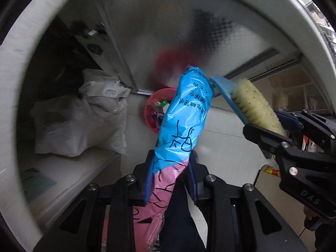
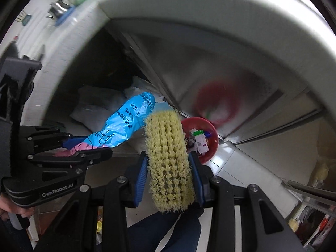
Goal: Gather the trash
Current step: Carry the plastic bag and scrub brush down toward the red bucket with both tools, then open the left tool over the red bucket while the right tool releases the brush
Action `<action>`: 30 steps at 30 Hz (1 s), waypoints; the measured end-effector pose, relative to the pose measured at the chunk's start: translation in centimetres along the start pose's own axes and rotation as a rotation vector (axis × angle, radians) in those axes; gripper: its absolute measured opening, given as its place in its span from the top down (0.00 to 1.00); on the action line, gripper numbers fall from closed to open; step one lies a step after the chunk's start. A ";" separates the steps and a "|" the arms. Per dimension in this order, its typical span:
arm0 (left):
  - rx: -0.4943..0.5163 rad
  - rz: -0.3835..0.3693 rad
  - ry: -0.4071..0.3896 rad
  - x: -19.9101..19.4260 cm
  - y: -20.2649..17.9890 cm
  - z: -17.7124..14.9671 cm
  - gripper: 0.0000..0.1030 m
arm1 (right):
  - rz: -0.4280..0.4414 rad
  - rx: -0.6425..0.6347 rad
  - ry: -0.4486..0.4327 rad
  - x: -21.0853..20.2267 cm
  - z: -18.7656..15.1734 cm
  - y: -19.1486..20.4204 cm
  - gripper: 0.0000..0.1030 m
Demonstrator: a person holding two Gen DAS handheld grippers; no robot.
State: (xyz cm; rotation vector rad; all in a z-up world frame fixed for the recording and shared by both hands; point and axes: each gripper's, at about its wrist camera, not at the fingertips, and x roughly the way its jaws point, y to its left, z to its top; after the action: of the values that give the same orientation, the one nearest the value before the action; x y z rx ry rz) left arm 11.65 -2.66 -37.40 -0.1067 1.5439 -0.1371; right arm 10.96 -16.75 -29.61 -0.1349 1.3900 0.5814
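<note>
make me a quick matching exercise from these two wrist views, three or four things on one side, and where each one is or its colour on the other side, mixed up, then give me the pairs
Things:
1. scrub brush
2. blue and pink plastic wrapper
3. red bin
4. white sacks

Places or states:
A. on the floor, with small packaging inside
B. clamped in the right gripper
C. piled on a low ledge
D. clamped in the left gripper

Pairs: 1-B, 2-D, 3-A, 4-C

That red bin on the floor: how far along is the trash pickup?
The red bin already holds some boxes and scraps. In hand now: the left gripper grips a blue and pink wrapper, the right gripper a brush. Still left: the wrapper is not yet in the bin.
</note>
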 end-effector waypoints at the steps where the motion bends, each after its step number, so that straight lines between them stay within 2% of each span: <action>1: 0.001 -0.005 0.002 0.9 0.2 0.1 0.75 | -0.008 0.001 0.000 0.9 0.0 -0.1 0.65; 11: -0.025 0.002 0.060 12.1 3.1 1.7 0.75 | -0.015 0.062 0.053 12.7 -1.4 -3.2 0.65; 14: -0.038 -0.007 0.079 15.5 3.7 2.3 0.75 | -0.031 0.053 0.045 15.7 -1.4 -3.8 0.65; 20: 0.007 0.022 0.113 21.9 3.8 3.7 0.75 | -0.039 0.111 0.064 23.1 -1.1 -5.9 0.65; 27: 0.026 0.015 0.150 29.0 4.3 4.9 0.75 | -0.063 0.143 0.120 28.3 -1.2 -8.2 0.65; 30: 0.011 0.018 0.170 31.7 4.6 5.4 0.75 | -0.060 0.160 0.137 29.5 -2.2 -9.5 0.65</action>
State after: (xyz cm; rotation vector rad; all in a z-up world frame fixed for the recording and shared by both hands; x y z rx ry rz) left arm 17.79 -3.13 -69.34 -0.0734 1.7127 -0.1434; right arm 15.35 -16.76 -60.38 -0.0891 1.5537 0.4152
